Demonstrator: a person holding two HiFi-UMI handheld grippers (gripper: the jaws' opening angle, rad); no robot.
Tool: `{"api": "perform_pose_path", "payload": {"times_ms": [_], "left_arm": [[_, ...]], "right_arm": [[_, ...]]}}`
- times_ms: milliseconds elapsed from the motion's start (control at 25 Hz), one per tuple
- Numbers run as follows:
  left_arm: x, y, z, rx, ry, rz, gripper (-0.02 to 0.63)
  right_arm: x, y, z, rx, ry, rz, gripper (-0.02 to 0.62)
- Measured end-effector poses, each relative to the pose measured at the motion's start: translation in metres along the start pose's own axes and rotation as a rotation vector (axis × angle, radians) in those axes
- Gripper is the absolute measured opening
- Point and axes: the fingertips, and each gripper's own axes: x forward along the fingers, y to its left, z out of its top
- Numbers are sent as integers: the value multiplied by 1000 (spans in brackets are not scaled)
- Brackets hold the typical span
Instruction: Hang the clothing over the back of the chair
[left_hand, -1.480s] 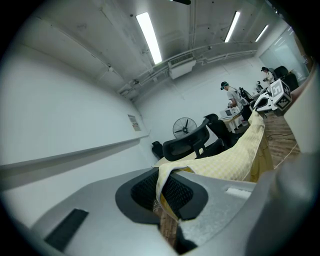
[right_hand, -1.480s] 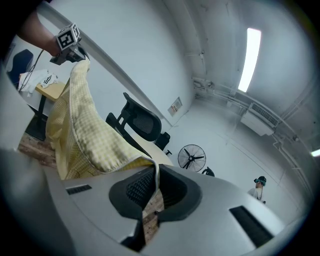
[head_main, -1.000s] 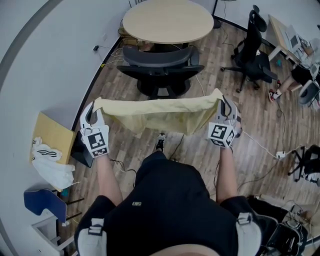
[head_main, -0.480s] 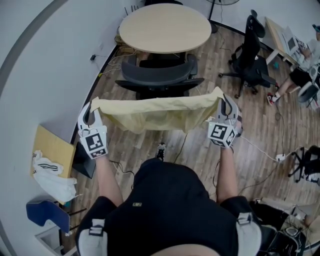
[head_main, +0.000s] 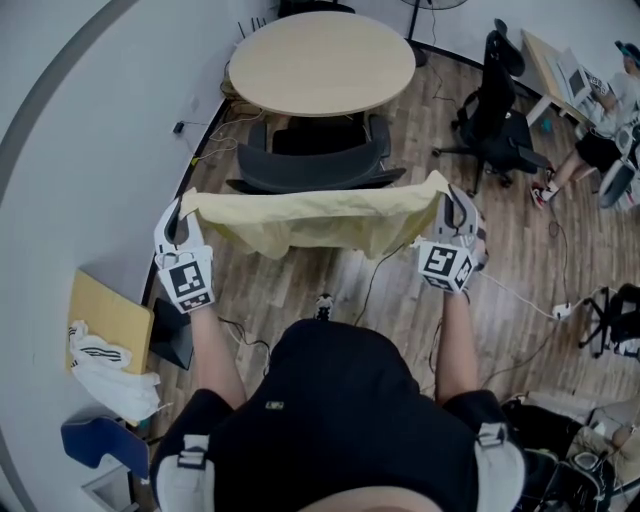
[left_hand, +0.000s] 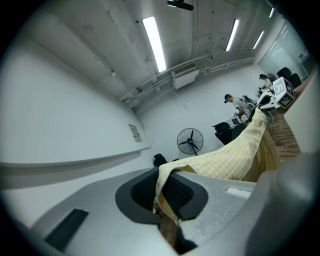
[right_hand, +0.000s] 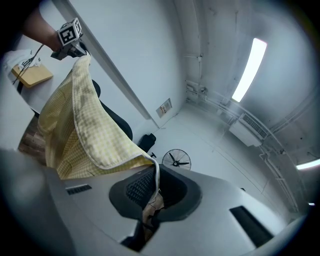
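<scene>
Grippers number two, each clamped on one top corner of a single garment: the left gripper (head_main: 178, 222) at one end, the right gripper (head_main: 452, 212) at the other. The yellow checked garment (head_main: 315, 215) hangs stretched in the air between them, just before the back of the nearer dark chair (head_main: 318, 170); contact cannot be told. Beyond stands one round table (head_main: 322, 62), with a second chair (head_main: 497, 105) off to the right. Only the gripper views show the cloth pinched between the jaw pads, and one standing fan (left_hand: 190, 141).
</scene>
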Motion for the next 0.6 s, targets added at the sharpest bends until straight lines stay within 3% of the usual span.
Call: {"api": "perform_pose_path", "payload": {"times_ms": [600], "left_arm": [[83, 7, 0, 3, -2, -44, 4]], "right_arm": [[70, -8, 18, -19, 21, -1, -2]]}}
